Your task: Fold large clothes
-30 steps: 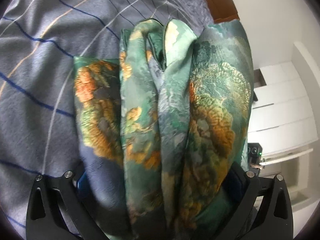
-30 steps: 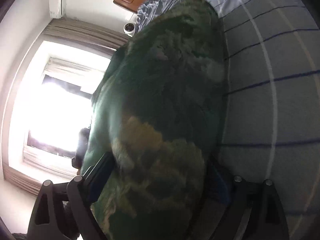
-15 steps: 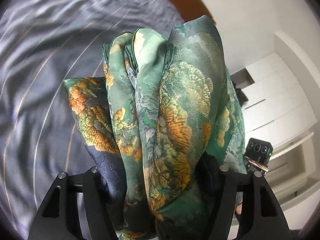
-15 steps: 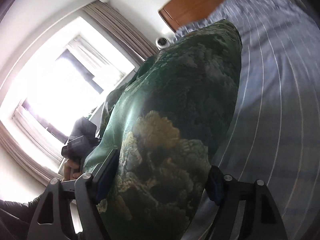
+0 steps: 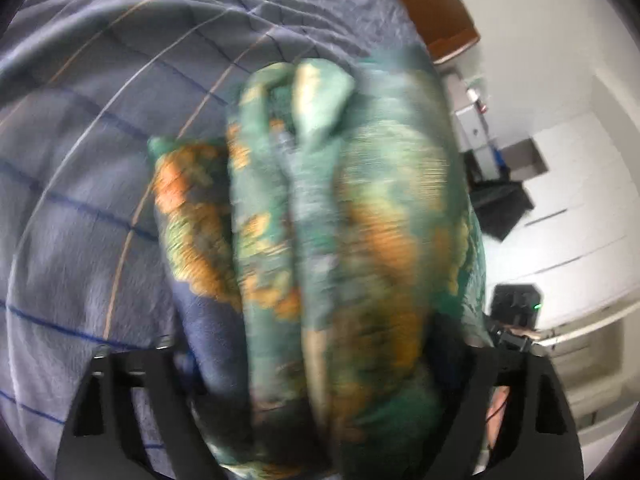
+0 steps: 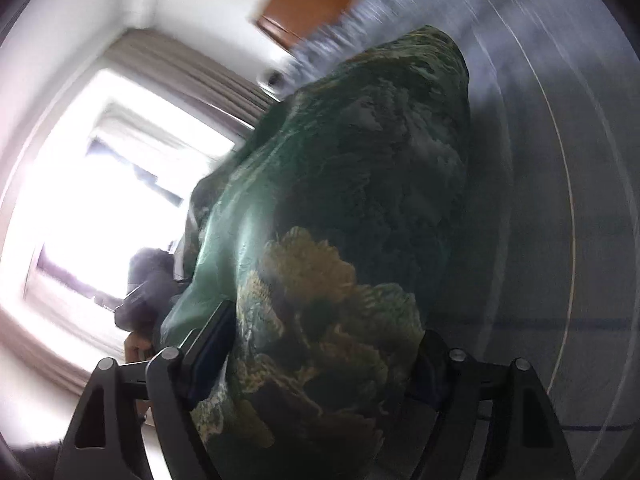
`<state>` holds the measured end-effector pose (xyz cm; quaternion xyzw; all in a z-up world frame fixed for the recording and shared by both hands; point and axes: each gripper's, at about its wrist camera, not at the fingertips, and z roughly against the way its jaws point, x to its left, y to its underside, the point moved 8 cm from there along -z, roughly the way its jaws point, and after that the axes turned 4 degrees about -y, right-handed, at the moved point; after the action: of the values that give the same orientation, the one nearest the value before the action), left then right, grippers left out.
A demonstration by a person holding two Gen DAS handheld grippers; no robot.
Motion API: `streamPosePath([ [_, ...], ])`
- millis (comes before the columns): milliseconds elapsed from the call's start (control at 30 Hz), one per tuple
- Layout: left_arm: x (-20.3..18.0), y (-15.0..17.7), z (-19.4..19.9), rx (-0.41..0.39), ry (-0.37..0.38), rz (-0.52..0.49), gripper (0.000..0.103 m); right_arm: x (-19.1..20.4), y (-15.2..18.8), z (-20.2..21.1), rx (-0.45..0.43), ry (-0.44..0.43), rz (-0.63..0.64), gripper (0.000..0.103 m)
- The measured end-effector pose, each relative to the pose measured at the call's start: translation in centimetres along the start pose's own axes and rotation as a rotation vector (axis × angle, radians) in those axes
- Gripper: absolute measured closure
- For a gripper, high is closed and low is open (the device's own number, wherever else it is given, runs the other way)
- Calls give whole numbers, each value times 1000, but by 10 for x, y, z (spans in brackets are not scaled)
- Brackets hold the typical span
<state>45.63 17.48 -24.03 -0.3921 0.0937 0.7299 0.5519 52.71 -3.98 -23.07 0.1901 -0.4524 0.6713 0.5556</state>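
Observation:
A green silky garment with orange and gold flower print (image 5: 328,240) hangs in several bunched folds above the bed. My left gripper (image 5: 320,364) is shut on its bunched edge, with the cloth filling the gap between the fingers. In the right wrist view the same garment (image 6: 360,220) bulges up between the fingers, and my right gripper (image 6: 320,360) is shut on it. Both views are blurred by motion. The gripped edges are hidden by the cloth itself.
A bed with a grey-blue sheet with thin blue and tan lines (image 5: 100,160) lies under the garment. A wooden headboard (image 5: 432,4) stands at the far end. White cabinets (image 5: 580,200) are to the right. A bright curtained window (image 6: 100,208) is on the left.
Both grippers swung with the garment still held. The left view now shows more of the bed than half a second ago, and the right view has tilted toward the window.

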Motion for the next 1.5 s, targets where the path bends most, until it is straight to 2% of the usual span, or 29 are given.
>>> streamPosePath([
  [67,-4,6,19,-45,-10,-50,10,-13,8,3,-45,-29,-38,10],
  [100,-9,8,32,-76,-49,-94,10,-12,10,9,-73,-43,-35,10],
  [167,-21,14,60,-167,-177,-220,10,-9,17,31,-118,-22,-27,9],
  [200,-30,17,74,-220,-256,-287,9,-7,20,45,-140,27,5,9],
  [233,-36,20,84,-260,-312,-325,4,-3,23,56,-155,81,45,9],
  [267,-45,26,98,-320,-399,-367,0,7,29,73,-178,174,132,9],
  [333,-68,43,127,-439,-531,-421,1,24,37,93,-215,284,257,9],
  [367,-78,54,138,-477,-561,-426,1,41,43,109,-246,364,335,9],
  [433,-92,67,153,-546,-602,-410,0,68,56,134,-313,448,411,9],
  [533,-109,90,173,-612,-610,-374,0,103,66,169,-447,584,490,9],
  [633,-115,110,177,-611,-594,-333,0,128,93,197,-542,690,514,7],
  [733,-125,124,179,-610,-596,-334,0,133,114,203,-494,730,514,5],
  [833,-138,141,187,-612,-682,-353,0,136,137,196,-480,752,529,5],
  [967,-150,160,195,-632,-721,-376,0,154,162,181,-452,770,573,5],
  [1167,-166,175,207,-678,-825,-445,0,179,189,168,-410,772,618,5],
  [1267,-170,184,208,-674,-818,-460,0,186,197,162,-389,802,634,5],
  [1400,-158,200,205,-581,-872,-403,0,197,211,162,-399,823,657,5],
  [1500,-155,216,197,-525,-808,-397,0,199,221,160,-377,843,641,5],
])
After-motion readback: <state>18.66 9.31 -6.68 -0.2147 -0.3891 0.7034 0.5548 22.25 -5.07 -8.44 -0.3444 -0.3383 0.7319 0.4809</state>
